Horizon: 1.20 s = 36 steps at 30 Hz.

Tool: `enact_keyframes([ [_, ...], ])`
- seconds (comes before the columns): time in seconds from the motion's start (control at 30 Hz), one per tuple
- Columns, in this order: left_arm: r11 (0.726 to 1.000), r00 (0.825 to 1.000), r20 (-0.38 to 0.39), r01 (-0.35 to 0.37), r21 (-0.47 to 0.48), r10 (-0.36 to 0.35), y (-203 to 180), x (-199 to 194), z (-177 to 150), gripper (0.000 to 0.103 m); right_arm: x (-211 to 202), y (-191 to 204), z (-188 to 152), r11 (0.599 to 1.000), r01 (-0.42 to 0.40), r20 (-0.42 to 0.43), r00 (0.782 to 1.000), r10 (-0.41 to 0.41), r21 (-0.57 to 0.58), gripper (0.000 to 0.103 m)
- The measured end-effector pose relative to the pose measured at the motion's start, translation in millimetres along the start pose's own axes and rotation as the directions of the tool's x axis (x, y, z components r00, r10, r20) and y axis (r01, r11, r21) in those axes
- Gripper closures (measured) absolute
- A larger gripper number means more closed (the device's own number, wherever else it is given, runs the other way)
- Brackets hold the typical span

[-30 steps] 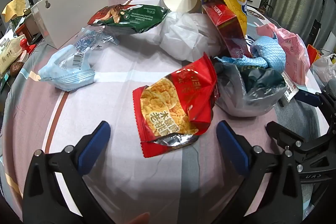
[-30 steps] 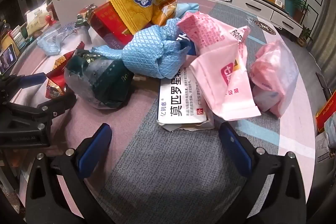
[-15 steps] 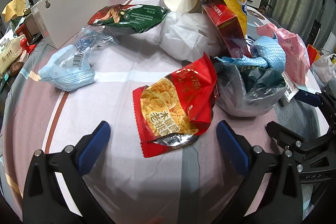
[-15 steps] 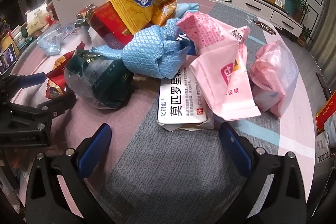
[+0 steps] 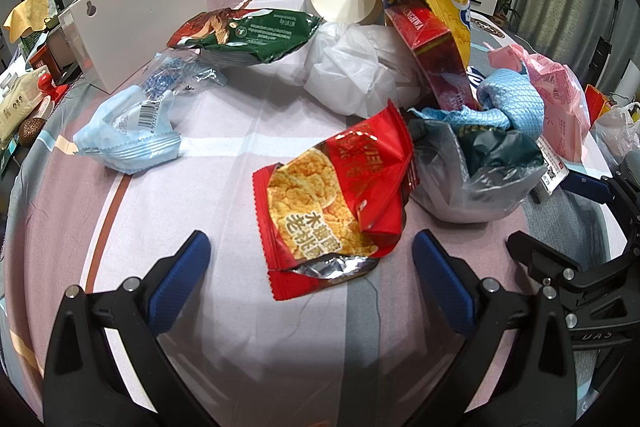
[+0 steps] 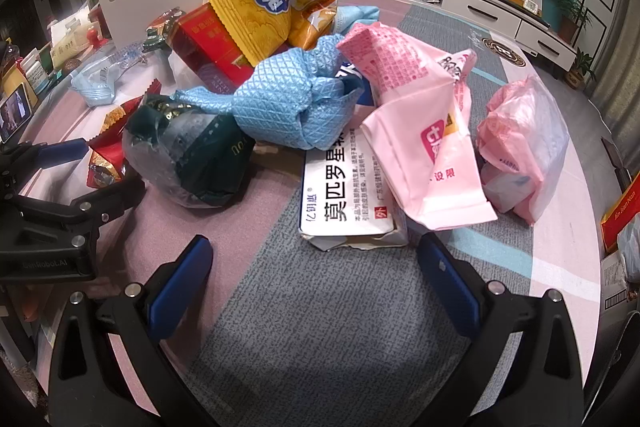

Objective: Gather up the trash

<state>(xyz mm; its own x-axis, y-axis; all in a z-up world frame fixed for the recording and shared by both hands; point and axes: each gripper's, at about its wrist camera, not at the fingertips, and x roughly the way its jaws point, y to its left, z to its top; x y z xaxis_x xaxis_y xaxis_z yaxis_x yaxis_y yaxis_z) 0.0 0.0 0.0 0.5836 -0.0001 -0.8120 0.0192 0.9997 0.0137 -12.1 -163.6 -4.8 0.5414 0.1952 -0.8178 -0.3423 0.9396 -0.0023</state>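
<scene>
Both tongs gape empty: the left gripper (image 5: 312, 275) just short of the red snack wrapper (image 5: 336, 203), the right gripper (image 6: 316, 279) beyond that wrapper's right side, before the white medicine box (image 6: 344, 203)

Hardly anything differs from the earlier pictures. A faint pale blur at the bottom edge of the left wrist view a second ago, perhaps a fingertip, is gone now. The left claw (image 5: 311, 277) and right claw (image 6: 314, 273) show no shift in position or jaw spread, and no wrapper on the desk (image 5: 224, 183) has moved.
</scene>
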Motion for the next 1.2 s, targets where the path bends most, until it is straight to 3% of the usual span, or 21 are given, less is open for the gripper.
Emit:
enact_keyframes([
  [0.67,1.000,1.000,-0.018,0.011,0.020,-0.011,2,-8,-4,0.002,-3,-6,-4,1.000,0.001,0.001,1.000,-0.001,0.011,0.002],
  [0.77,0.999,0.999,-0.026,0.040,-0.009,-0.040,8,-16,-2,0.002,-7,0,-2,0.999,0.027,-0.038,0.999,-0.026,0.044,0.003],
  [0.83,0.999,0.999,0.009,0.035,-0.021,-0.035,12,-24,0,0.002,-21,4,-3,0.998,0.052,0.004,0.999,-0.052,0.036,0.003],
  [1.1,0.998,0.995,0.085,0.061,-0.020,-0.059,15,-61,11,0.002,-83,19,8,0.999,0.026,0.153,0.988,-0.031,0.038,0.003],
  [1.2,0.996,0.993,0.086,0.083,-0.014,-0.082,11,-67,15,0.002,-100,23,10,0.995,0.084,0.207,0.974,-0.093,0.054,0.003],
])
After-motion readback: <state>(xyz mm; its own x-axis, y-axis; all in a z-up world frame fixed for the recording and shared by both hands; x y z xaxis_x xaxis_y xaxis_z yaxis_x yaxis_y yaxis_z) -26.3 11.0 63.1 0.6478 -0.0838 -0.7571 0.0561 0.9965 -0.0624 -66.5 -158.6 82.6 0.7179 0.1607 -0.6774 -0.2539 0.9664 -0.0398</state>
